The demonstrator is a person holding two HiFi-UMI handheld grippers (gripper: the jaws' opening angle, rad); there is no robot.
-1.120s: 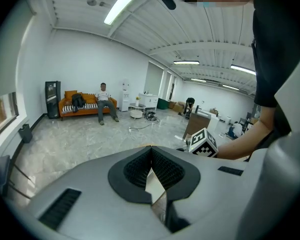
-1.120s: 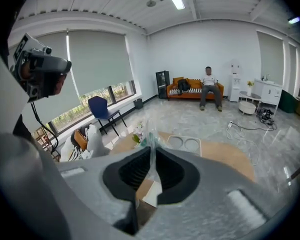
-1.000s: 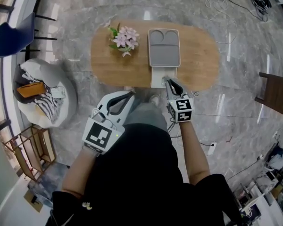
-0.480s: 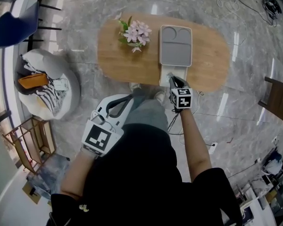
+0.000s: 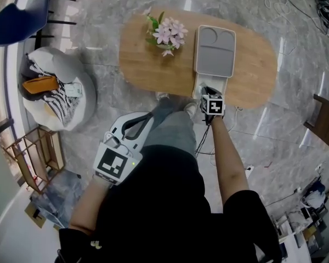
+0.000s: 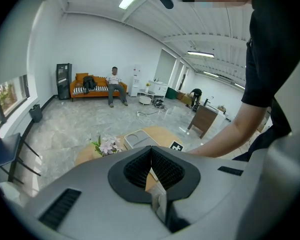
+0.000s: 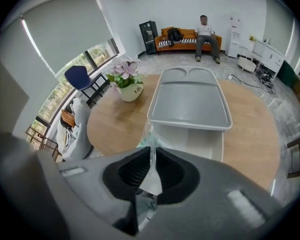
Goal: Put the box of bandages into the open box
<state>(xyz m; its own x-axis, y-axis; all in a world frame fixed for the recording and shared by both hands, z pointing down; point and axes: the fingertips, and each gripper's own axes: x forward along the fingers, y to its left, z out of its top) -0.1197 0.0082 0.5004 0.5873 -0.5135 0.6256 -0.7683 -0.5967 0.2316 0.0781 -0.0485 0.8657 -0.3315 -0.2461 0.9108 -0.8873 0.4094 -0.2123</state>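
Note:
On the oval wooden table (image 5: 153,64) stands the open box, its grey lid (image 5: 214,51) thrown back and its white inside (image 5: 200,85) at the near edge. My right gripper (image 5: 204,90) reaches over that near edge. In the right gripper view it (image 7: 151,156) is shut on a thin, clear-wrapped, teal-tinted pack, the box of bandages (image 7: 149,136), right in front of the white box inside (image 7: 190,136) and under the grey lid (image 7: 190,101). My left gripper (image 5: 149,115) hangs by my legs, off the table. Its jaws (image 6: 151,166) are shut with nothing in them.
A pot of pink flowers (image 5: 167,33) stands on the table left of the box. On the floor to the left are a grey beanbag (image 5: 55,86), a blue chair (image 5: 16,21) and a wooden rack (image 5: 35,158). A dark chair (image 5: 326,122) stands to the right.
My right gripper has moved forward from the table's edge to the near side of the open box, the pack still in it. The left gripper has stayed put.

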